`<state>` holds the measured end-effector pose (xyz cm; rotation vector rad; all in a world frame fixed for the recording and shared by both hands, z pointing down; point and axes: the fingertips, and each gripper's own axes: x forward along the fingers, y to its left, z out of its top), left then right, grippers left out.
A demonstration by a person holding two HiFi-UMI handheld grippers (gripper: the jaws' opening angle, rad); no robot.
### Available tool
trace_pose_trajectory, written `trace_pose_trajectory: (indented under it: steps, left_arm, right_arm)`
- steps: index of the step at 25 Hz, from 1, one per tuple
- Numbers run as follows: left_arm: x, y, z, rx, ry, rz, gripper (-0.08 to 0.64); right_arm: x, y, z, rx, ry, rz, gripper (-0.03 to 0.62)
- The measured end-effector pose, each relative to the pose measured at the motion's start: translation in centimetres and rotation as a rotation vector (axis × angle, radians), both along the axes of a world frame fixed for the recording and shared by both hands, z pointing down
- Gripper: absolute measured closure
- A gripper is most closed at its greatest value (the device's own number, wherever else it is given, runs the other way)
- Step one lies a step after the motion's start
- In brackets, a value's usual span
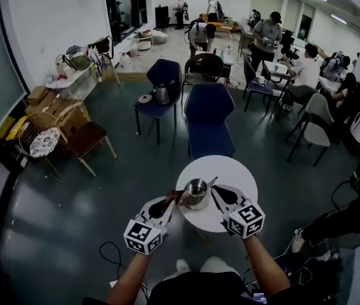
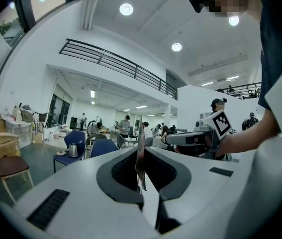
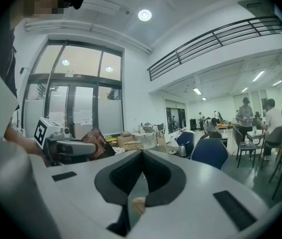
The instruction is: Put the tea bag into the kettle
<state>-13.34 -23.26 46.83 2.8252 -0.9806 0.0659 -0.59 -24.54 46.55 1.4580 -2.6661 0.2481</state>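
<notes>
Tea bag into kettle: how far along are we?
Done: left tool is shut on the tea bag. In hand: bag is held just beside the kettle on the round table, not inside; right tool, shut, is at the kettle's other side. Left: bring the bag over the opening and release.

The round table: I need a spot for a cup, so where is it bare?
The far half of the round table is bare, from the kettle back to the rim by the blue chair, as is the right side past the right gripper. Crowded: the near left, where the left gripper holds the tea bag beside the kettle.
</notes>
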Motion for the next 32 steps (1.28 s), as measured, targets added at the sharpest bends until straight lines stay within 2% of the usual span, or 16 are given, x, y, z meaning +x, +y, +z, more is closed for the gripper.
trace_pose_trajectory:
  steps: [6,17,27,32]
  left_arm:
    - [0.9,-0.9,2.0,-0.022,-0.016,0.008,0.525]
    - [5.3,-5.3,5.0,-0.068,-0.049,-0.021,0.526]
    - [11.4,-11.3,9.4,-0.111,-0.13,-0.041,0.526]
    - [12.8,-14.1,12.1,-0.104,-0.19,-0.043,0.525]
  right_arm:
    - [1.1,-1.1,1.9,-0.016,-0.01,0.018,0.575]
    - [5.0,-4.3,4.1,-0.049,-0.025,-0.003,0.575]
    - [11.9,-9.0,6.4,-0.089,-0.04,0.011,0.575]
    - [13.9,-11.1,8.8,-0.123,-0.036,0.018,0.575]
